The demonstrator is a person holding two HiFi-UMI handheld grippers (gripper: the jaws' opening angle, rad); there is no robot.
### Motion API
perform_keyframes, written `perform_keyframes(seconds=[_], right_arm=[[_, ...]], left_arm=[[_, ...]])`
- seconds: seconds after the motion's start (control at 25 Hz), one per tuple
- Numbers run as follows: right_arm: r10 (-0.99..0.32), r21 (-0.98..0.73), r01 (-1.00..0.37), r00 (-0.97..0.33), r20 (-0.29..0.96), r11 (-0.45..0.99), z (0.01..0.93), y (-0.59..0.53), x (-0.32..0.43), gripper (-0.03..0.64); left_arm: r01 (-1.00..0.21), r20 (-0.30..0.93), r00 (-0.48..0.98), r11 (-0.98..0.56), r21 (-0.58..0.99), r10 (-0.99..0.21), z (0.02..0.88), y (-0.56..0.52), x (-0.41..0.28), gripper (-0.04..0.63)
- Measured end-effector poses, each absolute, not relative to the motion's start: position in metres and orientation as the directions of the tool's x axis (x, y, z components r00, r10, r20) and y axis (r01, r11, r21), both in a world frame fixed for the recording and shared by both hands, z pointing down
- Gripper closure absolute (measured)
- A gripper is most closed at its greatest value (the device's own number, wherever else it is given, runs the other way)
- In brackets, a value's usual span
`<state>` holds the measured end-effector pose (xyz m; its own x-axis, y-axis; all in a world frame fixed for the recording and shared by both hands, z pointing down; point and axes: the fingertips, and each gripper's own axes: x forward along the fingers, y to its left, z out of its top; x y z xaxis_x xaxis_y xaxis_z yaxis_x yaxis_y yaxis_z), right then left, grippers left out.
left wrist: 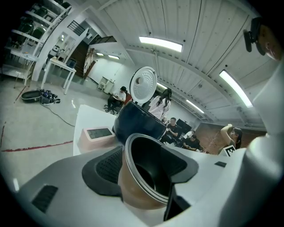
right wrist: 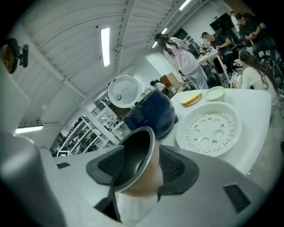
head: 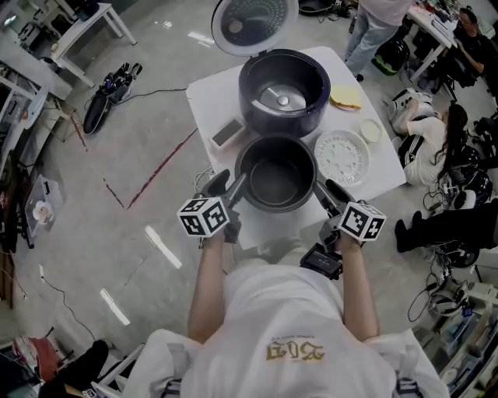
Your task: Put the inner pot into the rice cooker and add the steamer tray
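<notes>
The dark inner pot (head: 276, 175) hangs just above the white table's near part, in front of the navy rice cooker (head: 284, 92), whose round lid (head: 254, 23) stands open. My left gripper (head: 236, 190) is shut on the pot's left rim, one pad inside and one outside, as the left gripper view shows at the pot (left wrist: 146, 175). My right gripper (head: 320, 189) is shut on the right rim of the pot (right wrist: 133, 166). The white perforated steamer tray (head: 341, 157) lies flat to the right of the pot; it is also in the right gripper view as a steamer tray (right wrist: 208, 128).
A small pink-white box (head: 226, 134) lies left of the cooker on the table (head: 210, 101). A yellow sponge-like item (head: 345, 97) and a small white dish (head: 371, 130) sit at the right edge. People sit and stand at the right; bags and cables lie on the floor.
</notes>
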<state>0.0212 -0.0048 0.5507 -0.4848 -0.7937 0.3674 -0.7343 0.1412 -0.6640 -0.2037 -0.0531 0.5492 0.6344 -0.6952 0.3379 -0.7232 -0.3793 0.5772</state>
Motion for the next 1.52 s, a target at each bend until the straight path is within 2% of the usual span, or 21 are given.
perform_keyframes(seconds=[0.6, 0.96, 1.08, 1.16, 1.52], right_arm=[[-0.750, -0.696, -0.708, -0.525, 0.402, 0.122, 0.582, -0.019, 0.018, 0.408], [-0.726, -0.707, -0.694, -0.555, 0.405, 0.136, 0.586, -0.033, 0.009, 0.446], [-0.725, -0.700, -0.700, -0.555, 0.408, 0.142, 0.587, -0.035, 0.007, 0.512], [-0.730, -0.698, -0.702, -0.550, 0.405, 0.142, 0.587, -0.034, 0.008, 0.509], [-0.740, -0.696, -0.704, -0.544, 0.396, 0.145, 0.587, -0.033, 0.011, 0.525]], left_arm=[[-0.731, 0.386, 0.624, -0.334, 0.595, -0.679, 0.578, -0.071, -0.195, 0.346], [-0.746, 0.428, 0.602, -0.285, 0.602, -0.674, 0.588, -0.078, -0.202, 0.412], [-0.725, 0.419, 0.622, -0.283, 0.628, -0.662, 0.589, -0.080, -0.198, 0.466], [-0.698, 0.402, 0.642, -0.282, 0.658, -0.653, 0.590, -0.079, -0.196, 0.502], [-0.690, 0.398, 0.647, -0.278, 0.668, -0.650, 0.590, -0.078, -0.194, 0.506]])
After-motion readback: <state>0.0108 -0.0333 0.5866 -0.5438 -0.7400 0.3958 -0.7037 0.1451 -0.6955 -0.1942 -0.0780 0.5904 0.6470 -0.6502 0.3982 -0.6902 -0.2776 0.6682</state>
